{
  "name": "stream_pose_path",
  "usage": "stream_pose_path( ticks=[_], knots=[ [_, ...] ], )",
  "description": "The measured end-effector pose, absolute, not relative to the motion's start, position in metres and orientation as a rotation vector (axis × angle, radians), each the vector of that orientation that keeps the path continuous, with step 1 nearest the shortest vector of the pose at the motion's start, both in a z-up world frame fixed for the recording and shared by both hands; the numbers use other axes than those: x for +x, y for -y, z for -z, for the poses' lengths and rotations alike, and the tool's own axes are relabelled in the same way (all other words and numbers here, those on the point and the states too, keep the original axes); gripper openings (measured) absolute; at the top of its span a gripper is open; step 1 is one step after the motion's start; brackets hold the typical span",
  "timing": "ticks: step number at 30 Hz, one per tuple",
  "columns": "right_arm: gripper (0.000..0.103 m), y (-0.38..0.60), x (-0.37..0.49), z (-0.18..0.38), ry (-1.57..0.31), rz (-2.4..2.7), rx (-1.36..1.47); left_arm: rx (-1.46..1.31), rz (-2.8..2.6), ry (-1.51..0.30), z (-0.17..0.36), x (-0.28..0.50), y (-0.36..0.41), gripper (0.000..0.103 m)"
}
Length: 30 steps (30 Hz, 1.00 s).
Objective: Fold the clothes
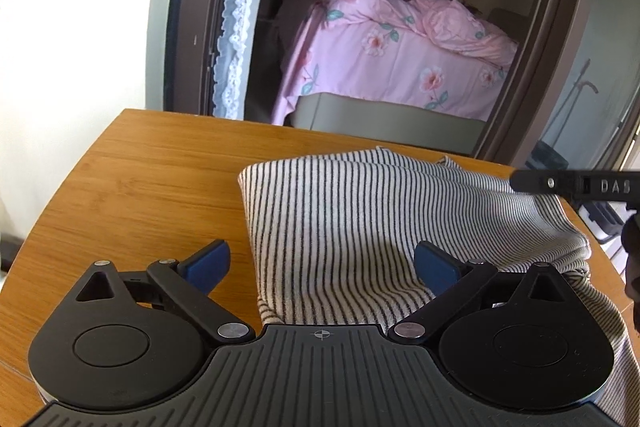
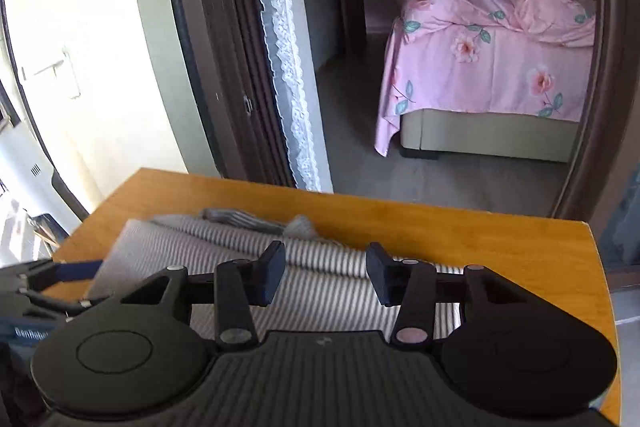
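A black-and-white striped garment [image 1: 360, 223] lies partly folded on the wooden table [image 1: 140, 187]. My left gripper [image 1: 322, 267] is open above the garment's near left edge, holding nothing. The right gripper's black finger [image 1: 576, 185] shows at the right edge of the left wrist view, over the cloth. In the right wrist view the striped garment [image 2: 208, 247] lies bunched across the table [image 2: 500, 247]. My right gripper [image 2: 326, 275] is open just above it, holding nothing. The left gripper [image 2: 60, 277] shows at the far left.
The table's far edge [image 1: 280, 131] faces a doorway with a lace curtain [image 1: 240, 15]. Beyond it stands a bed with a pink floral cover [image 2: 492, 59]. The table's right corner [image 2: 588, 227] is near the right gripper.
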State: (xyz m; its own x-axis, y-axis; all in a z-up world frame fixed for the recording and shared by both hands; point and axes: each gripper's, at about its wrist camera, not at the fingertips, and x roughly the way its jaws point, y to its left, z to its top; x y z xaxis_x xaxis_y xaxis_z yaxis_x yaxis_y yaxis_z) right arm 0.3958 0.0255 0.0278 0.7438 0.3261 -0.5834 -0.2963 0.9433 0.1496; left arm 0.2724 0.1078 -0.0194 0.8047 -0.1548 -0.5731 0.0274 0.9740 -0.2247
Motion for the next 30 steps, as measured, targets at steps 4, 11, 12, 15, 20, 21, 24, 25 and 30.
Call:
stream_pose_path(
  ticks=[4,11,12,15,20,21,24,25,30],
  knots=[
    [0.039,-0.041,0.44,-0.009,-0.719,-0.336,0.092,-0.24,0.101,-0.652,0.017,0.274,-0.115,0.102],
    [0.006,-0.053,0.458,0.011,-0.766,-0.351,0.069,-0.354,0.117,-0.689,-0.016,0.255,-0.161,0.103],
    [0.006,-0.049,0.447,0.002,-0.75,-0.373,0.081,-0.364,0.118,-0.684,-0.021,0.253,-0.166,0.103],
    [0.005,-0.035,0.402,-0.033,-0.688,-0.456,0.122,-0.391,0.123,-0.668,-0.037,0.248,-0.18,0.103],
    [0.005,-0.013,0.32,-0.071,-0.636,-0.58,0.169,-0.414,0.205,-0.646,-0.054,0.241,-0.184,0.103],
    [0.005,-0.01,0.304,-0.07,-0.645,-0.592,0.169,-0.418,0.218,-0.64,-0.056,0.239,-0.182,0.103],
    [0.005,-0.003,0.263,-0.059,-0.688,-0.617,0.185,-0.427,0.268,-0.632,-0.06,0.233,-0.172,0.103],
    [0.005,-0.003,0.252,-0.054,-0.703,-0.622,0.187,-0.43,0.285,-0.631,-0.062,0.232,-0.169,0.103],
    [0.004,-0.013,0.215,-0.019,-0.813,-0.644,0.16,-0.4,0.339,-0.65,-0.061,0.219,-0.148,0.103]
  ],
)
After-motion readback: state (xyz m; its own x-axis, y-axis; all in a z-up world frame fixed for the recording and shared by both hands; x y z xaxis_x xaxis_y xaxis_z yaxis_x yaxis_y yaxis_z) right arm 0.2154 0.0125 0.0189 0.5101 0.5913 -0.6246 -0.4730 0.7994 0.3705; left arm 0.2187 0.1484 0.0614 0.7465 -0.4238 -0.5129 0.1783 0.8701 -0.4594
